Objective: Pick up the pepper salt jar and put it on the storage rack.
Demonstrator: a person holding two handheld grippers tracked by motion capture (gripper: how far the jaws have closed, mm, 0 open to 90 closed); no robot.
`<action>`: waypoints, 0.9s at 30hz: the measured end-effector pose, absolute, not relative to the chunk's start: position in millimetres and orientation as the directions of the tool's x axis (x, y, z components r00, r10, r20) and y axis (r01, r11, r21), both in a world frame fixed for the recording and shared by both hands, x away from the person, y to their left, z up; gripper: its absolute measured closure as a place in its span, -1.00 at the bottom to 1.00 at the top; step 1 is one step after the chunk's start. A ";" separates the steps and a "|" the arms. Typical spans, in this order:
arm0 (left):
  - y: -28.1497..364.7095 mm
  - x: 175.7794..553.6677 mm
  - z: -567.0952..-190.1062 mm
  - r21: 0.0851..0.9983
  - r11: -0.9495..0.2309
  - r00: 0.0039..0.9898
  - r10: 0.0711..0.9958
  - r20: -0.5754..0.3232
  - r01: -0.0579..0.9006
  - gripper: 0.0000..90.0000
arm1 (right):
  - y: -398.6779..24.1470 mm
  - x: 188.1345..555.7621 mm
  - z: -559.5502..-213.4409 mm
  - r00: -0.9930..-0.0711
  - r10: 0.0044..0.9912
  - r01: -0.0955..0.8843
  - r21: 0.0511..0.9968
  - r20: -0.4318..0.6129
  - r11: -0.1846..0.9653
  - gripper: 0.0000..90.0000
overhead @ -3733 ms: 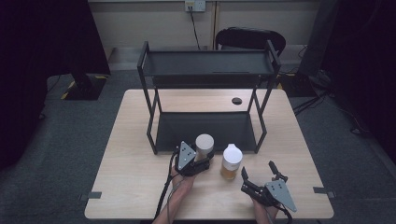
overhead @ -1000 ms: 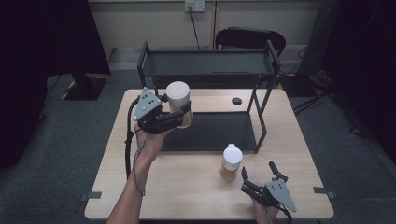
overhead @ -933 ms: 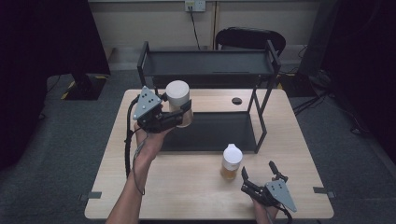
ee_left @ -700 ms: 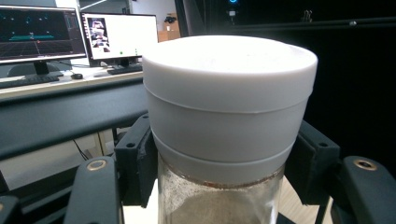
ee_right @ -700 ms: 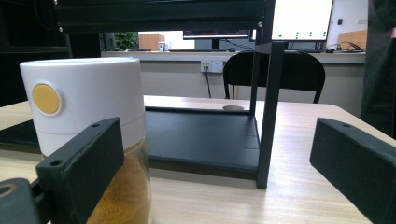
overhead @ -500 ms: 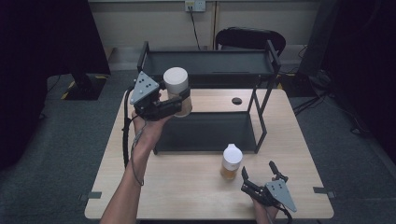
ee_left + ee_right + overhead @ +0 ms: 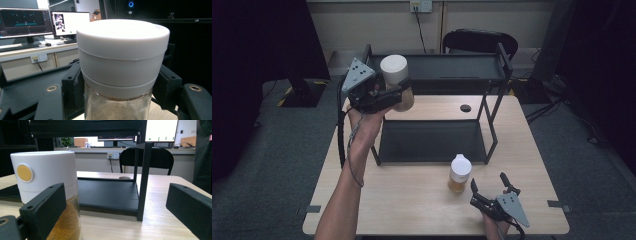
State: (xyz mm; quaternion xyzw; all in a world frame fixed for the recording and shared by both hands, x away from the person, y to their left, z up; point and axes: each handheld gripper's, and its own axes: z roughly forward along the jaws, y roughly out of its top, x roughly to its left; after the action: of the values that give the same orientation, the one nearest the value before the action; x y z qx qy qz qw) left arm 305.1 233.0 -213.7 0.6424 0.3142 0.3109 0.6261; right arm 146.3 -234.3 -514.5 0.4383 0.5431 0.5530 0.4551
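- High view: your left gripper (image 7: 398, 95) is clamped on a jar (image 7: 396, 82) with a white lid, and you hold it in the air near the left end of the top shelf of the black rack (image 7: 437, 70). The jar leans a little, with its lid toward the camera. The lower part is clear and has a pale brownish powder inside. No writing on it can be read.
- High view: a second jar (image 7: 459, 173) stands upright on the table (image 7: 412, 200), in front of the rack's lower shelf. It has a white cap and a yellow-orange content below. Your right gripper (image 7: 492, 192) rests low on the table, just beside this jar on its right, with the jaws apart and nothing between them.
- High view: a small dark round thing (image 7: 465, 108) lies on the table behind the lower shelf; I cannot tell what it is.
- Left gripper view: the white lid of the held jar fills the middle, and both black jaws press on the jar under the lid. The glass part shows a light, grainy powder. No label is visible. Far behind, monitors (image 7: 45, 21) stand on a desk, but their text is too small to read.
- Right gripper view: the jaws stand wide apart. The second jar is at the left, partly behind the left jaw, not gripped. Its white cap has a round yellow sticker (image 7: 24, 173) with no writing. Under the cap is a dark yellow powder.
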 end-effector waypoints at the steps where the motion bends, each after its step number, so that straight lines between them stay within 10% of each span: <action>1: 233.4 306.1 -212.5 1.000 -0.012 0.609 0.793 0.002 0.013 -0.21 | -234.3 146.3 -514.6 -0.202 0.979 -0.028 1.000 -0.009 0.004 -0.97; 27: 219.4 322.1 -195.6 0.999 0.044 0.565 0.824 -0.039 0.004 -0.21 | -234.7 146.2 -514.6 -0.204 0.979 -0.028 1.000 -0.010 0.005 -0.97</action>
State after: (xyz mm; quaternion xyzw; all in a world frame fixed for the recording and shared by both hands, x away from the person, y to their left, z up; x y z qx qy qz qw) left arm 322.1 219.4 -195.6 0.6121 0.3384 0.3213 0.6384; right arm 146.2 -234.7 -514.6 0.4374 0.5438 0.5536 0.4545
